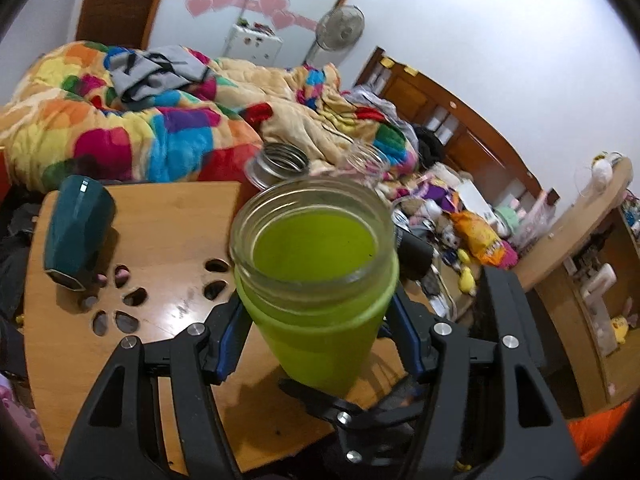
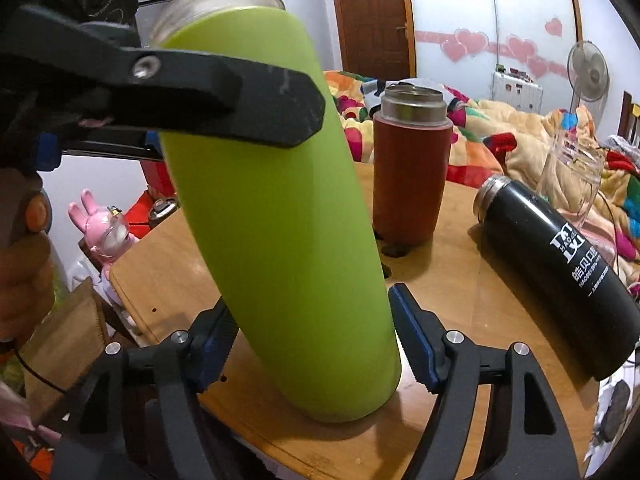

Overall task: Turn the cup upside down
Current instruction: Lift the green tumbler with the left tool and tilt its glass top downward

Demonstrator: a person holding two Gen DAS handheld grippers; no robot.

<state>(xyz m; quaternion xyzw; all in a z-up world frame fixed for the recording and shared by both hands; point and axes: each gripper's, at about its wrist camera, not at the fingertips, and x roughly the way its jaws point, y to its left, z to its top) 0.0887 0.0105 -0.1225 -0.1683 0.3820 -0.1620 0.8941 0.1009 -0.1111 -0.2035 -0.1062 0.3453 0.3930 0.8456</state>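
Observation:
The green cup [image 1: 316, 284] is a tall glass-rimmed tumbler, mouth up and tilted, over the round wooden table [image 1: 168, 216]. My left gripper [image 1: 318, 320] is shut on its upper body, blue pads pressing both sides. In the right wrist view the same green cup [image 2: 280, 216] leans left with its base touching the table [image 2: 452, 280]. My right gripper [image 2: 316, 344] is around its lower part, jaws close on each side, with a small gap on the right. The left gripper's black finger [image 2: 224, 100] crosses the cup near its top.
A teal mug [image 1: 76, 228] lies tilted on the table's left. A red-brown flask [image 2: 412, 172] stands behind, a black flask [image 2: 560, 276] lies on its side at right, with a clear glass jar [image 2: 572, 176] beyond. A colourful quilted bed [image 1: 140, 120] is behind the table.

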